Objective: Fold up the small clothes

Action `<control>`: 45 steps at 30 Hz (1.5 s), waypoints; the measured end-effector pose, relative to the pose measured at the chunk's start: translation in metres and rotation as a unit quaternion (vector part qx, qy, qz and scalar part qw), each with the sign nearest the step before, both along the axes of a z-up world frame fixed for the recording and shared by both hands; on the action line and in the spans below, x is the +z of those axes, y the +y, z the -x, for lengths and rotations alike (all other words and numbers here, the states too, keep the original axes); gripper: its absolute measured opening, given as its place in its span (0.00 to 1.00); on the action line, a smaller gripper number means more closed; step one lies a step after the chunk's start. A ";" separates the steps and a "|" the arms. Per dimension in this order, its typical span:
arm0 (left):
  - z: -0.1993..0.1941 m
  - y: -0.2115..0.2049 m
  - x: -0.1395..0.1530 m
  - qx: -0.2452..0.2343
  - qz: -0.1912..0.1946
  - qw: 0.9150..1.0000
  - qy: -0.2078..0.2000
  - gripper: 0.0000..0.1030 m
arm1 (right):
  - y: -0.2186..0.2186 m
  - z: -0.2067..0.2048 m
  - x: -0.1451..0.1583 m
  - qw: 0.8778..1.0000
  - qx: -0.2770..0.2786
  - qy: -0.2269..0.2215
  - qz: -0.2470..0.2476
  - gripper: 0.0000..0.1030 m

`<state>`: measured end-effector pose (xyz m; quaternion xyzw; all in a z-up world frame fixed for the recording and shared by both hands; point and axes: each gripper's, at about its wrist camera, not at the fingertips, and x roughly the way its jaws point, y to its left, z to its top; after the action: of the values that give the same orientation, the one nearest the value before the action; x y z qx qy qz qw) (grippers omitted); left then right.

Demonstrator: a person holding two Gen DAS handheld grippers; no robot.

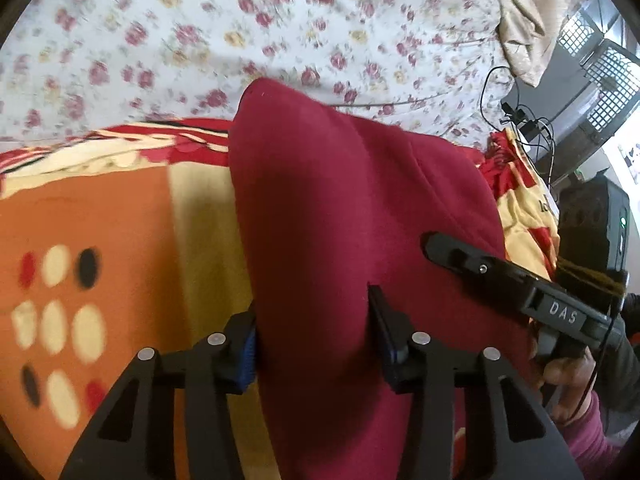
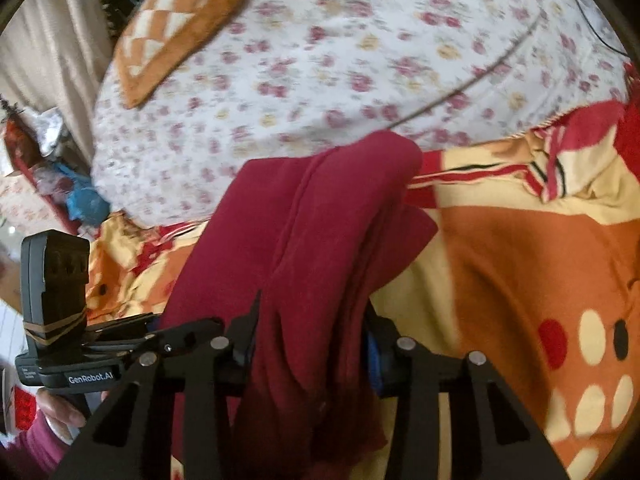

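A dark red garment [image 1: 344, 216] is held up over an orange, cream and red patterned blanket [image 1: 104, 216]. My left gripper [image 1: 314, 336] is shut on a thick bunch of the garment between its blue pads. The right gripper shows in the left wrist view [image 1: 472, 258] at the garment's right side. In the right wrist view my right gripper [image 2: 308, 336] is shut on the same garment [image 2: 304, 216], which hangs in folds between its fingers. The left gripper [image 2: 132, 334] shows at the left there.
A white floral bedsheet [image 1: 248, 28] covers the bed beyond the blanket [image 2: 520, 248]. An orange checked cushion [image 2: 176, 28] lies at the far left of the bed. Black cables [image 1: 520, 120] and grey crates [image 1: 600, 72] stand at the right edge.
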<state>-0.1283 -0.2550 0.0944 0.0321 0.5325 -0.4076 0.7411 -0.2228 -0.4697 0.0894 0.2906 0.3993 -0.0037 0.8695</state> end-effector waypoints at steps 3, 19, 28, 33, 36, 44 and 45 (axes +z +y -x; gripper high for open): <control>0.010 0.030 0.015 0.016 -0.010 1.000 -0.006 0.36 | 0.023 0.003 0.011 1.000 0.027 -0.001 -0.016 0.41; 0.034 0.102 -0.021 0.107 -0.057 0.993 0.000 0.60 | 0.105 0.018 -0.011 0.993 0.081 0.057 0.069 0.68; 0.023 0.105 0.002 0.127 -0.084 0.987 -0.059 0.60 | 0.120 0.047 0.056 0.985 0.095 0.003 0.143 0.65; 0.023 0.103 -0.010 0.133 -0.094 0.985 -0.063 0.60 | 0.145 0.033 0.043 0.974 0.138 0.024 0.179 0.31; 0.025 0.101 -0.014 0.137 -0.086 0.985 -0.062 0.60 | 0.146 0.027 0.016 0.968 0.140 0.060 0.201 0.31; 0.034 0.094 -0.013 0.151 -0.095 0.980 -0.088 0.62 | 0.143 0.034 0.013 0.971 0.123 0.064 0.193 0.34; 0.036 0.096 -0.012 0.153 -0.094 0.980 -0.090 0.62 | 0.144 0.037 0.017 0.973 0.117 0.062 0.187 0.35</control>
<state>-0.1640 -0.1594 0.0827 0.0563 0.4985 -0.2324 0.8333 -0.2603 -0.3259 0.1060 0.0731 0.4758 0.0057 0.8765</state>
